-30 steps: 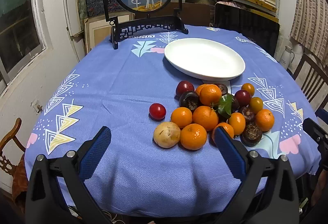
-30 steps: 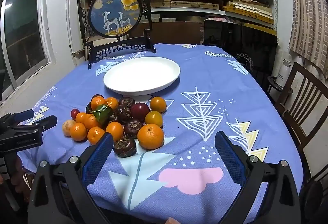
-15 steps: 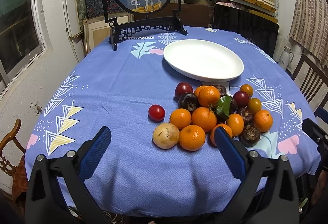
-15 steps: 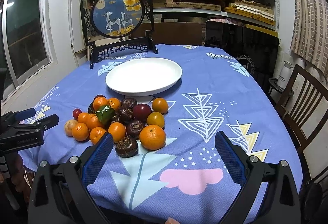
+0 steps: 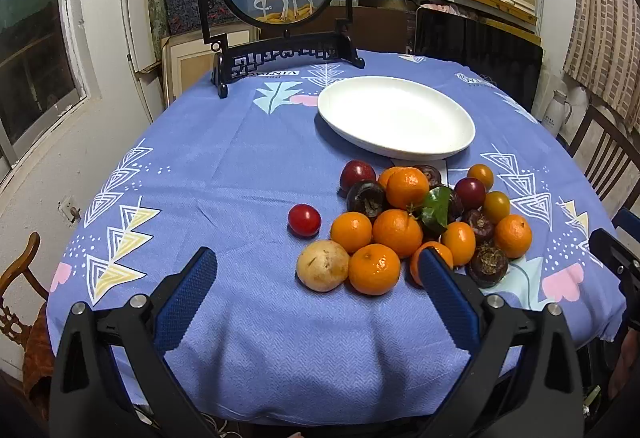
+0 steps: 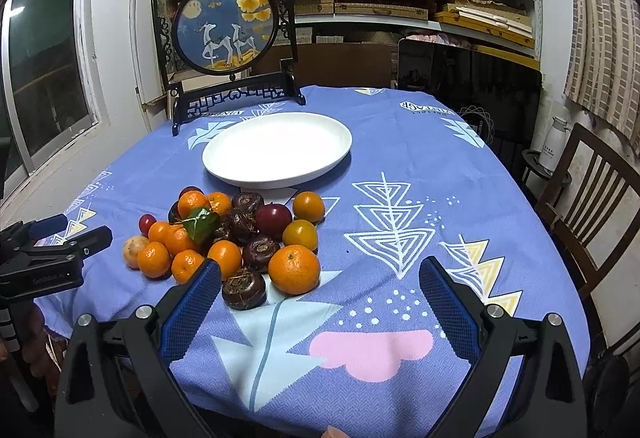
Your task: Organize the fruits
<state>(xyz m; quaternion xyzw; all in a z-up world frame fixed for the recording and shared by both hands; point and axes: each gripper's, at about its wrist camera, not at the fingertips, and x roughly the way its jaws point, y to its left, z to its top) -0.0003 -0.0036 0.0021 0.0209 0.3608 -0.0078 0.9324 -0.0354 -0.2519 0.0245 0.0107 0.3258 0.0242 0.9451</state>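
Both grippers eased nearer the fruit pile (image 5: pixel 420 222) (plate (image 5: pixel 396 117) bare)

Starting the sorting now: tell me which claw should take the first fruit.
Probably left: the left claw is open with the pale fruit and a tangerine between its fingers; the right claw faces mostly bare tablecloth.

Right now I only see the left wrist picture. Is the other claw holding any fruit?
Observer: No. The right claw is open, with nothing between its fingers.
Visitor: What lies nearest to it?
Observer: A dark brown fruit, just beside the tip of its left finger.
Visitor: And how does my claw look from over there?
Observer: The left claw hovers to the left of the fruit pile, touching none of it.
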